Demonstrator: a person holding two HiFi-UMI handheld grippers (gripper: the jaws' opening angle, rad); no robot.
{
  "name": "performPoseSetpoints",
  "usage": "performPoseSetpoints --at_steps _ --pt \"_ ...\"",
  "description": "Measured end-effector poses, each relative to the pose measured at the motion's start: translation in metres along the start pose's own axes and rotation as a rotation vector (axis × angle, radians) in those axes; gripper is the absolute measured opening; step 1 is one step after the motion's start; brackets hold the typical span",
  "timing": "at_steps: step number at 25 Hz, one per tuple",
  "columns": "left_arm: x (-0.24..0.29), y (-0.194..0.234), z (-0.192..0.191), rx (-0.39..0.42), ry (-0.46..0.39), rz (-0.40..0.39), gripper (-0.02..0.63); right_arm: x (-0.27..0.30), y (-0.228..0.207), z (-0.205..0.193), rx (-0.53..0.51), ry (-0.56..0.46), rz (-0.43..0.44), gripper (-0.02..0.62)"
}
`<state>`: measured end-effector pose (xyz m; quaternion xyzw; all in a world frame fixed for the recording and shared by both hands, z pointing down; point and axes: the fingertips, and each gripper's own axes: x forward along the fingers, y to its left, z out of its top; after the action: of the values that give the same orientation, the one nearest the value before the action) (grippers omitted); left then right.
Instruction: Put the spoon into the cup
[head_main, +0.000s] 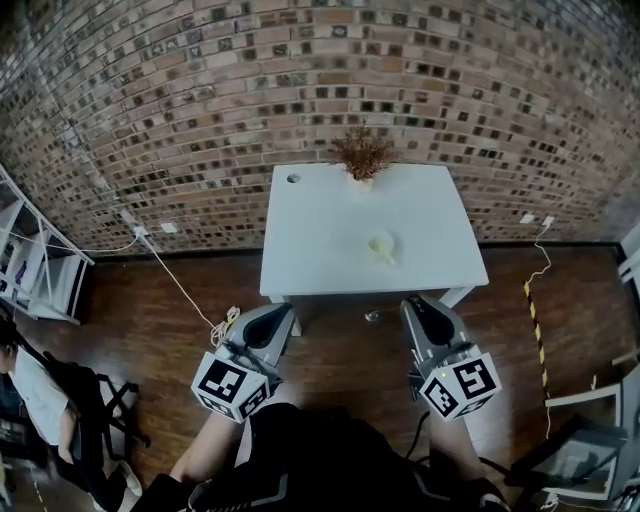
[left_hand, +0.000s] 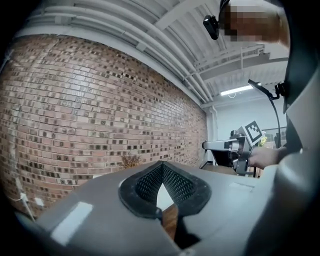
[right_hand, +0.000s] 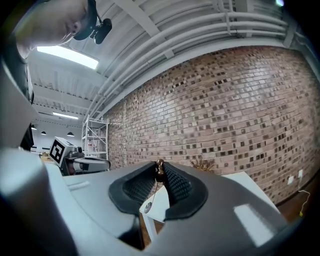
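The spoon (right_hand: 159, 172) is off the desk. Its brown knobbed end is pinched at the very tips of the right gripper (right_hand: 159, 168), whose fingers are closed on it, and its thin stem hangs down to a small round bowl. The head view shows that bowl as a tiny silver glint just below the desk's near edge. The cup (head_main: 381, 247), pale and small, stands alone near the middle of the white desk (head_main: 320, 240), well ahead of both grippers. The left gripper (left_hand: 161, 165) has its fingers together at the tips with nothing between them. To do this step well, I would bring the right gripper in level and high enough for the dangling bowl to clear the desk edge and the cup's rim. I would then let any swing die out above the cup, lower until the bowl is inside, and only then release. The cup looks light, so the left gripper could steady it. A dried plant (head_main: 361, 152) stands at the back against the brick wall (head_main: 200, 100). No brand or writing can be read, and the gripper cubes carry only black-and-white square markers.
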<state>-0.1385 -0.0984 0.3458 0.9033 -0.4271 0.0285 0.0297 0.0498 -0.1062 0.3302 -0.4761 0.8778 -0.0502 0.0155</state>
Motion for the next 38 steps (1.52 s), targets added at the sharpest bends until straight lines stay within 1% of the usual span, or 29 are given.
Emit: performPoseSetpoints --at_steps 2,5,7,10,14,17,21,26,29,34,38 --pt "0.016 -0.004 0.002 0.003 0.008 -0.005 0.002 0.004 -0.017 -0.001 0.012 0.000 -0.004 0.057" --pt "0.032 -0.003 0.000 0.002 0.020 -0.009 0.002 0.013 -0.029 -0.006 0.027 0.001 -0.002 0.057" --pt "0.043 0.004 0.000 -0.004 0.021 -0.012 0.002 0.023 -0.034 -0.007 0.032 0.001 0.000 0.057" --pt "0.061 0.018 -0.001 -0.005 0.010 -0.045 0.002 0.039 -0.042 -0.005 0.028 -0.001 -0.022 0.057" --pt "0.081 0.045 0.002 -0.019 -0.016 -0.077 0.002 0.064 -0.051 0.003 0.013 -0.005 -0.070 0.057" --pt "0.094 0.070 0.012 -0.009 -0.028 -0.099 0.002 0.088 -0.050 0.012 0.011 -0.019 -0.086 0.057" --pt "0.110 0.099 0.014 -0.031 -0.046 -0.138 0.002 0.117 -0.053 0.017 0.001 -0.007 -0.130 0.057" --pt "0.124 0.137 0.014 -0.054 -0.054 -0.159 0.002 0.153 -0.057 0.012 0.017 0.009 -0.170 0.057" --pt "0.132 0.156 0.014 -0.055 -0.077 -0.153 0.002 0.165 -0.064 0.008 0.027 0.017 -0.202 0.057" --pt "0.150 0.163 0.006 -0.074 -0.053 -0.174 0.002 0.176 -0.082 0.007 0.023 0.036 -0.228 0.057" --pt "0.172 0.160 -0.002 -0.059 -0.033 -0.167 0.002 0.186 -0.109 0.004 0.030 0.042 -0.221 0.057"
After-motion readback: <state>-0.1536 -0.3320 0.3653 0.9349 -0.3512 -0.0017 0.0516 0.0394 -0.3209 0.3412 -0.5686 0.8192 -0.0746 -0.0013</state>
